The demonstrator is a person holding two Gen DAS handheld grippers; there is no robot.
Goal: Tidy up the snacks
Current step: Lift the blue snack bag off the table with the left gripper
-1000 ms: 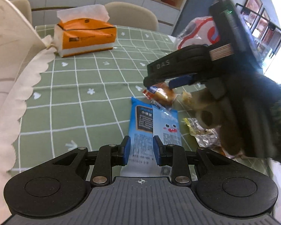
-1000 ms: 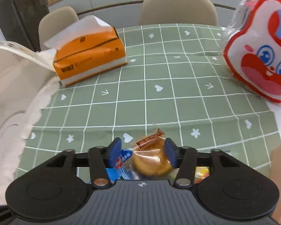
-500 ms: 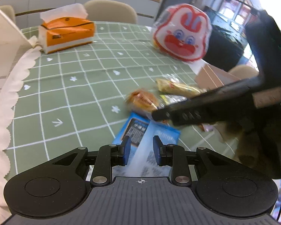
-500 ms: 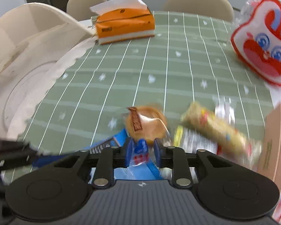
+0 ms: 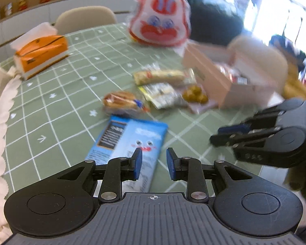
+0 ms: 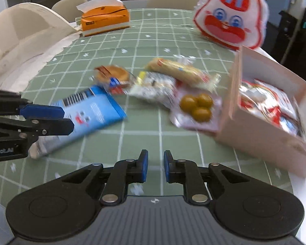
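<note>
Left gripper [image 5: 154,161]: pitched steeply downward, blue pads parallel with a narrow gap between them. The left pad sits over the edge of a flat blue packet [image 5: 130,140] — whether the pads press on it cannot be told. In the right wrist view this gripper enters from 9 o'clock, its fingers [image 6: 40,110] pointing toward 3 o'clock, one stacked above the other.

Right gripper [image 6: 155,168]: pitched steeply downward, jaws drawn in to their narrowest setting, a slim gap remaining and nothing between the pads. In the left wrist view it enters from 3 o'clock, fingers [image 5: 232,129] pointing toward 9 o'clock — a dark gloved hand [image 5: 297,175] is partly visible behind its body.
</note>
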